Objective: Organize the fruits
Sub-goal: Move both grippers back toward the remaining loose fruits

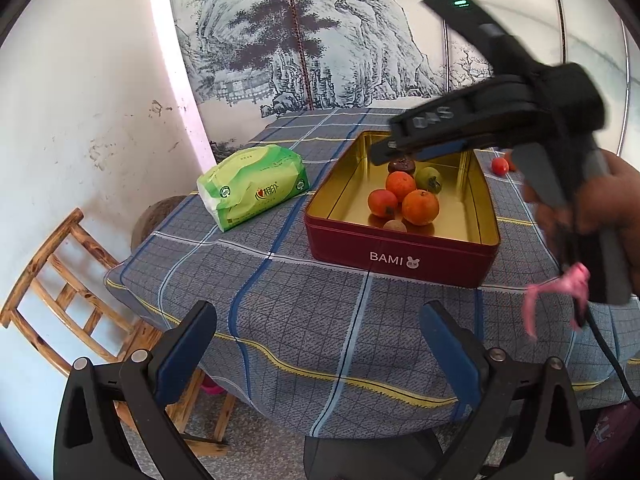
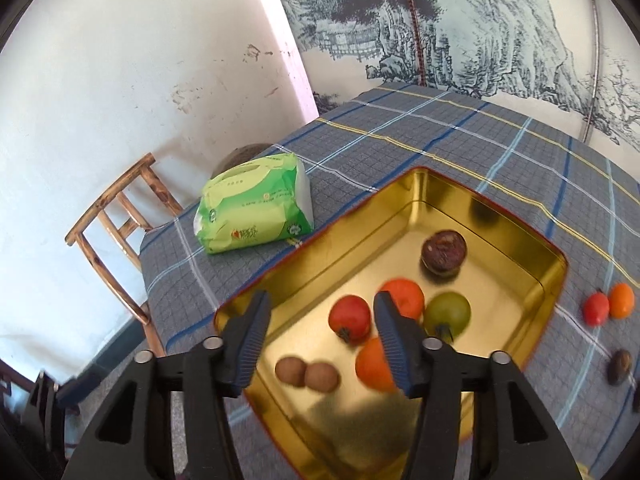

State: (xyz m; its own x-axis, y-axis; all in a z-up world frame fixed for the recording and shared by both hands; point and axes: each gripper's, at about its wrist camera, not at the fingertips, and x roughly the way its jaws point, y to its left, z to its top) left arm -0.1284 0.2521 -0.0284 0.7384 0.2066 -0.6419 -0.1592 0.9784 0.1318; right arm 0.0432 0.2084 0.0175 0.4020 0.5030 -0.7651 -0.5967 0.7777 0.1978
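A red BAMI tin (image 1: 400,258) with a gold inside (image 2: 500,224) stands on the checked tablecloth. In it lie several fruits: two oranges (image 2: 404,296) (image 2: 374,364), a red tomato (image 2: 349,318), a green fruit (image 2: 447,314), a dark purple fruit (image 2: 444,254) and two small brown ones (image 2: 290,370). My right gripper (image 2: 322,300) hangs open above the tin with nothing between its fingers; the left wrist view shows it (image 1: 384,152) over the tin's far side. My left gripper (image 1: 318,308) stands open and empty at the table's near edge.
A red fruit (image 2: 596,309), an orange one (image 2: 621,300) and a dark one (image 2: 620,366) lie on the cloth right of the tin. A green tissue pack (image 1: 256,188) sits left of it. A wooden chair (image 1: 60,280) stands by the wall. A person's hand (image 1: 600,208) holds the right gripper.
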